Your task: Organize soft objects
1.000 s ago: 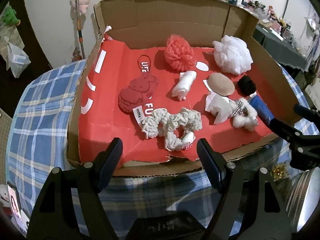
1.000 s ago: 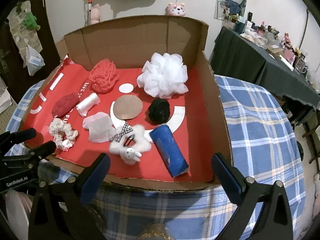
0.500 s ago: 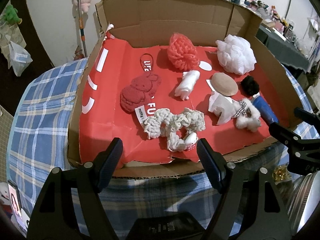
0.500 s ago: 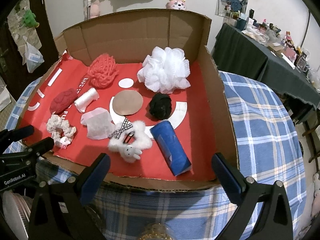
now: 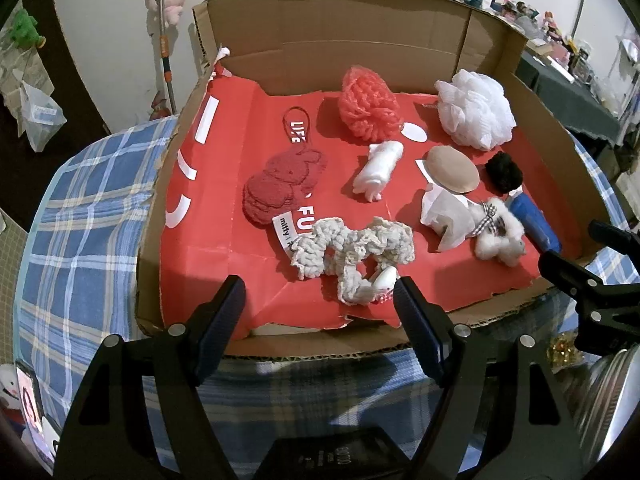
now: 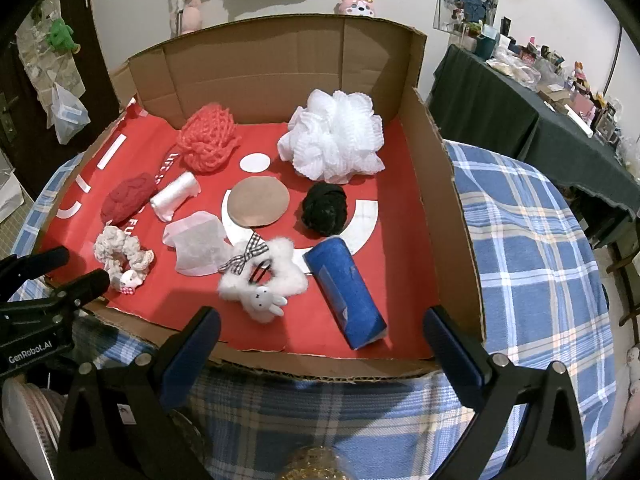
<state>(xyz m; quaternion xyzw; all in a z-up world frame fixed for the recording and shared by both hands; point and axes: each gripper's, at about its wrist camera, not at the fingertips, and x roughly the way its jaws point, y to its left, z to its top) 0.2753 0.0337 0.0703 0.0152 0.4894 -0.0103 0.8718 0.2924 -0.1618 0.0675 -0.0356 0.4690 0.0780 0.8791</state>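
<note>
Over the last second both grippers, left (image 5: 318, 306) and right (image 6: 320, 338), crept nearer the box (image 6: 436, 184), jaws apart and empty. The soft things, scrunchie (image 5: 352, 250) nearest, lay unmoved on its red liner (image 6: 160, 304); no sorting showed.

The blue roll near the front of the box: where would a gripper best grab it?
Probably across the middle of the blue roll, coming down from above with one finger on each long side. It lies flat and slanted on the red liner, clear of the cardboard box wall.
</note>
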